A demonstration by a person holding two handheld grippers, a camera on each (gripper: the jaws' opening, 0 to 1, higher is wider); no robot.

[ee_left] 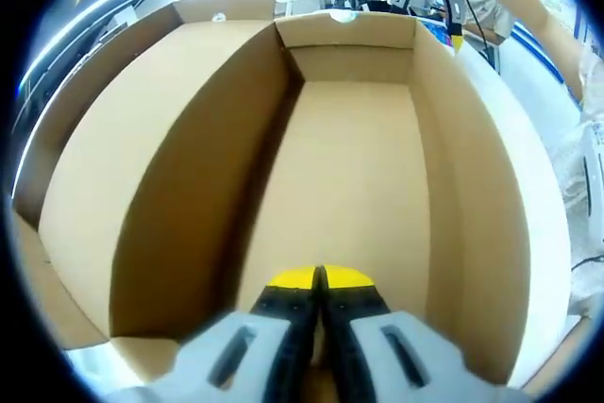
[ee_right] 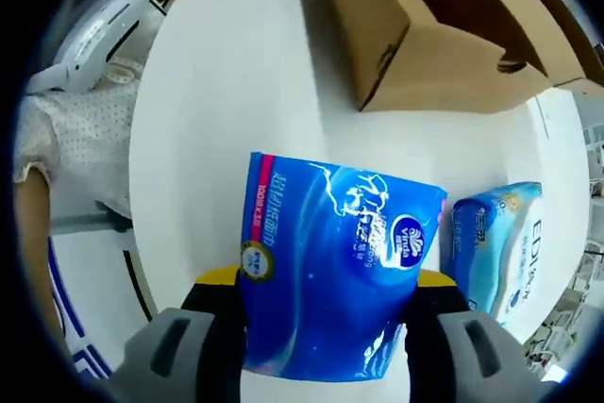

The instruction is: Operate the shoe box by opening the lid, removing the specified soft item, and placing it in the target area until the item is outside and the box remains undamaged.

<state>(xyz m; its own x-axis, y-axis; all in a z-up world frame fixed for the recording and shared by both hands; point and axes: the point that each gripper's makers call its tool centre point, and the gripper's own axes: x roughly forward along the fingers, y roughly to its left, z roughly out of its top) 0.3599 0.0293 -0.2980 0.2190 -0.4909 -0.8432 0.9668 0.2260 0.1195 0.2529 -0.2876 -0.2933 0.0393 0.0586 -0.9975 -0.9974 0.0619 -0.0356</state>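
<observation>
- The box (ee_left: 349, 176) lies open and bare inside, its lid (ee_left: 123, 139) folded back to one side; no tear or crushing shows on the walls in the left gripper view.
- The left gripper (ee_left: 319, 282) reaches into the box with its yellow-tipped jaws pressed together on nothing.
- In the right gripper view the right gripper (ee_right: 326, 285) holds the soft item, a blue tissue pack (ee_right: 340, 271), its jaws spread wide and pressing both sides of the pack.
- The pack hangs over the white bench (ee_right: 226, 73), clear of the box (ee_right: 415, 35), which stands further off on the same bench.
- A second, paler tissue pack (ee_right: 491, 243) lies on the bench just beside the held one.
- A person's arm (ee_right: 38, 214) and dotted sleeve (ee_right: 80, 134) show at the bench's edge.
- Judged from this: lid opened, item out, box apparently sound. Left to do is setting the pack down in the target area, which may be the spot by the paler pack, and letting go.
</observation>
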